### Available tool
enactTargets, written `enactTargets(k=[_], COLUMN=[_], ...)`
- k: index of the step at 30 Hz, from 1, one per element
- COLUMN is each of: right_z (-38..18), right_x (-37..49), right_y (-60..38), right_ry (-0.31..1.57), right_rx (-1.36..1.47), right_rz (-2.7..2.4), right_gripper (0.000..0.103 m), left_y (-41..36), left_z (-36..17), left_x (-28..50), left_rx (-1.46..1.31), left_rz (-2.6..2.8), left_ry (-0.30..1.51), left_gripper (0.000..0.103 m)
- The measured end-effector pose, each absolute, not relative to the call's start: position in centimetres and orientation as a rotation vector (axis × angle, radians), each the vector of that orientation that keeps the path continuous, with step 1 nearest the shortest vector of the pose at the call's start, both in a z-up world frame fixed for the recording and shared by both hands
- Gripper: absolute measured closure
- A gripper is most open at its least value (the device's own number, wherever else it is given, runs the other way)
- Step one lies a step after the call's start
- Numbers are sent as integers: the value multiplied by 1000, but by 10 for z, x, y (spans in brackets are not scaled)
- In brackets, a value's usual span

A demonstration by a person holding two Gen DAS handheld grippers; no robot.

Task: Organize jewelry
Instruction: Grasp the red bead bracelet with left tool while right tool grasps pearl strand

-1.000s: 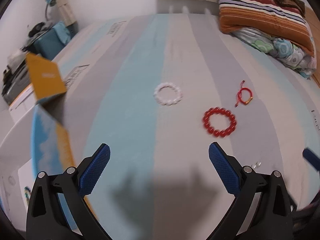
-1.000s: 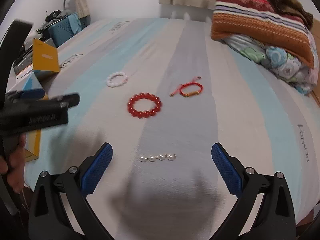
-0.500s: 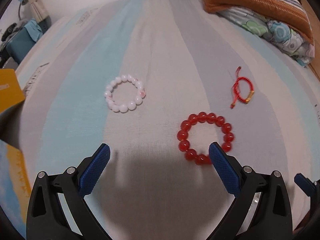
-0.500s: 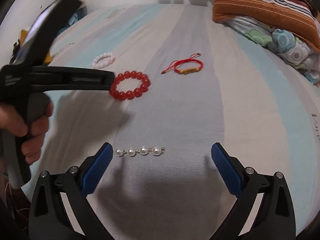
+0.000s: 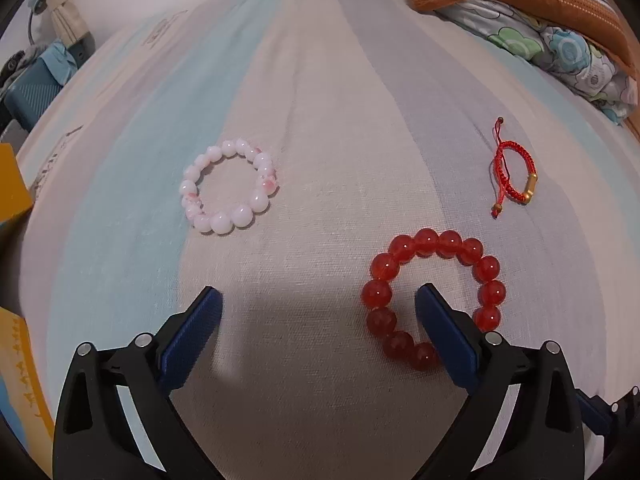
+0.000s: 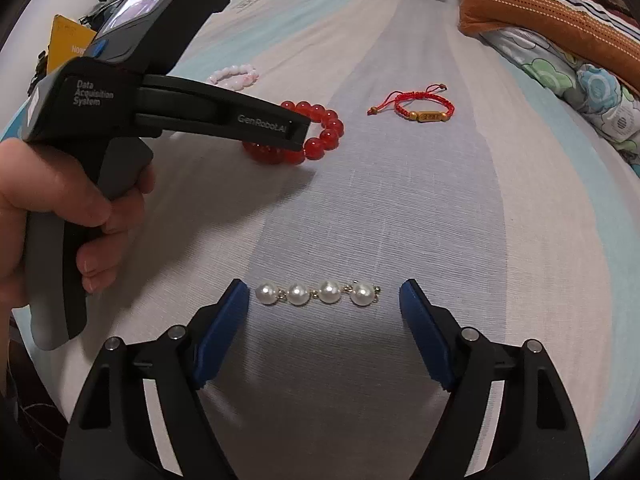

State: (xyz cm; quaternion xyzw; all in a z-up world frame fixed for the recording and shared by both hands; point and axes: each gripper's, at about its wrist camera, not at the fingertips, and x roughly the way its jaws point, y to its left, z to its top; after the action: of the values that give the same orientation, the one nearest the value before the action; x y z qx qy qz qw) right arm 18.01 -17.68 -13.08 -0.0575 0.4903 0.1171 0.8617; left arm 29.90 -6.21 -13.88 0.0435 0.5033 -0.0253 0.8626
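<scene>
A: Bed (image 5: 328,92), striped sheet, jewelry laid out flat on it. Largest piece?

B: Red bracelet (image 5: 432,296), lower right of the left wrist view. Fat glassy beads, likely on elastic: some weight, hard and slick, the ring itself floppy. Pinch across one side of the ring, over a bead or two, not across the whole loop.

A: Left gripper (image 5: 318,300)?

B: Spread wide, nothing clamped. Its right finger sits inside the red ring, the other out on bare sheet; the ring's left arc lies between them. No pad pressing yet, as far as I can tell.

A: Next down?

B: White bracelet (image 5: 228,186), centre left of that view, well apart from the red one. Same build, pale beads with pink flecks; I'd expect the same handling.

A: And the cord one?

B: Cord bracelet (image 5: 514,172), right edge. Braided red string, gold tube charm, loose knotted tails. Light, limp, grippy. Take it at the charm or the braid beside it.

A: Smallest?

B: Pearl link (image 6: 318,294), low centre of the right wrist view. Pearls on fine gold wire joints: light, slippery, probably delicate. The right gripper (image 6: 324,300) straddles it lengthwise, jaws closing, pads not touching the end pearls.

A: Count.

B: One red, one white, one cord, one pearl link of four pearls. Four pieces. Two grippers.
</scene>
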Motion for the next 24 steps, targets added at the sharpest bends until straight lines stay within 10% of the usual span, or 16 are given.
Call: enactTargets(k=[19, 24], right_z=[-128, -128], right_x=[182, 184], right_y=[-174, -176], right_ry=[1046, 1061], right_rx=[-105, -95], right_rz=[264, 263], right_gripper=[69, 82], left_y=[-58, -57], left_z=[-131, -129], left_x=[293, 294], left_rx=[85, 65], left_rz=[-84, -95], left_ry=[1073, 1072], left_gripper=[90, 90])
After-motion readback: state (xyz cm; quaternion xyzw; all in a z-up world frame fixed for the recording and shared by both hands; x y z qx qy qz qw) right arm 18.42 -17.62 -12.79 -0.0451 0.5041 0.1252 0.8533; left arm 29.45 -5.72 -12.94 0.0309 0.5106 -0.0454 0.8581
